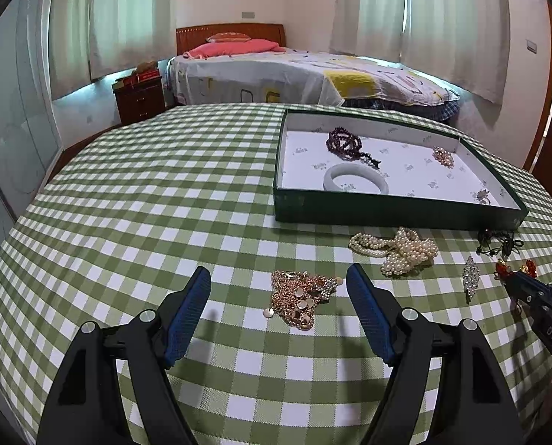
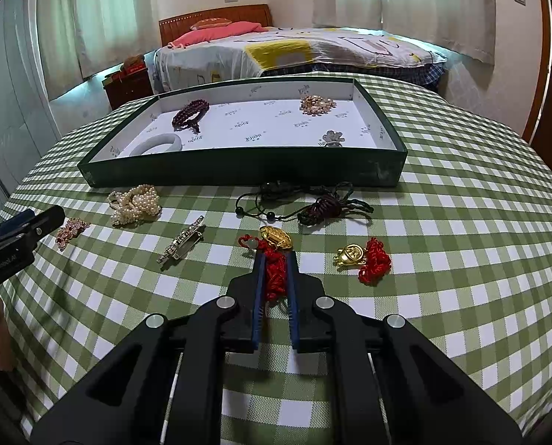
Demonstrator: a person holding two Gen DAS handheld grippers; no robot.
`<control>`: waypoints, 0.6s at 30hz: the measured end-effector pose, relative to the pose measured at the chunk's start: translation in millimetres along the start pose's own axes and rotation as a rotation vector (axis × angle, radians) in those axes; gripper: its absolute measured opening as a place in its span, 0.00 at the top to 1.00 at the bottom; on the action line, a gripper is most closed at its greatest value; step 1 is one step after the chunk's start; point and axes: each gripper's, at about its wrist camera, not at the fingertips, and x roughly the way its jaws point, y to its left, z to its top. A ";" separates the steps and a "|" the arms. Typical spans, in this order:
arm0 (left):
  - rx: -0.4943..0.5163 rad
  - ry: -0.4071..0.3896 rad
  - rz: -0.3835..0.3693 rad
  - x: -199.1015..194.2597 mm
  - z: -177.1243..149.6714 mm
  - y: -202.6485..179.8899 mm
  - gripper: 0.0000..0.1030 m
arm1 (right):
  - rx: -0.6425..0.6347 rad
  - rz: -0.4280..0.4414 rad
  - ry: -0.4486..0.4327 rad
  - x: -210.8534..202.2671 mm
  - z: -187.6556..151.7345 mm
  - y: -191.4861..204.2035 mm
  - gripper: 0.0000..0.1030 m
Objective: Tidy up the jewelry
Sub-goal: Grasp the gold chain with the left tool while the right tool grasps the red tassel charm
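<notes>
Nearby, right tongs [image 2: 276,259] pinch the red cord charm [image 2: 274,250] (second charm [image 2: 365,259] beside); left tongs [image 1: 279,278] gape.

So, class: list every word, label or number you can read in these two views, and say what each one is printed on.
"DAS": white letters on the black right gripper body; the rest is cut off.
White lettering on the black left gripper body: blurred, unreadable.
Repeated dark logo on the white lining of the green rectangular tray: too small to read.

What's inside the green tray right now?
Inside the green tray: dark bead bracelet, white bangle partly hidden by the near wall, gold cluster, small silver piece.
</notes>
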 end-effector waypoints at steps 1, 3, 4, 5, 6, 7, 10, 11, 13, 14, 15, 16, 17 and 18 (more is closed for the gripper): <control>-0.004 0.008 -0.002 1.8 -0.3 0.8 0.29 | 0.001 0.002 -0.002 -0.2 -0.4 -0.4 0.89; -0.008 0.021 -0.007 4.6 -0.1 1.3 0.29 | 0.001 0.003 -0.003 0.1 -0.4 -0.1 0.89; -0.007 0.027 -0.010 6.0 -0.3 1.0 0.29 | 0.001 0.004 -0.003 0.0 -0.6 -0.2 0.89; -0.004 0.035 -0.018 7.8 -0.4 -0.1 0.29 | 0.001 0.005 -0.004 0.0 -0.2 -0.1 0.89; -0.001 0.040 -0.022 9.5 -0.2 -2.0 0.29 | 0.000 0.005 -0.004 0.0 -0.2 -0.1 0.89; 0.004 0.044 -0.026 11.0 -0.7 -3.4 0.29 | -0.001 0.005 -0.004 -0.1 -0.3 0.0 0.89; 0.009 0.073 -0.038 16.9 -2.9 -4.9 0.38 | 0.001 0.004 -0.004 0.2 -0.4 -0.2 0.89; 0.009 0.079 -0.037 18.4 -3.6 -4.4 0.42 | 0.001 0.003 -0.004 0.2 -0.4 -0.1 0.89; 0.016 0.075 -0.032 17.7 -4.5 -4.7 0.44 | 0.000 0.003 -0.004 0.2 -0.6 -0.2 0.89; 0.024 0.076 -0.026 17.5 -4.9 -5.7 0.46 | 0.000 0.003 -0.004 0.3 -0.6 -0.1 0.89; 0.032 0.073 -0.021 16.7 -5.7 -6.5 0.52 | 0.000 0.003 -0.004 0.3 -0.6 -0.2 0.89; 0.040 0.068 -0.022 15.7 -6.4 -7.5 0.56 | 0.001 0.003 -0.004 0.5 -0.6 -0.1 0.89; 0.046 0.066 -0.022 14.9 -6.6 -7.8 0.63 | 0.000 0.003 -0.004 0.5 -0.6 -0.1 0.89; 0.053 0.065 -0.025 14.5 -6.8 -8.4 0.69 | 0.000 0.002 -0.004 0.5 -0.6 -0.1 0.89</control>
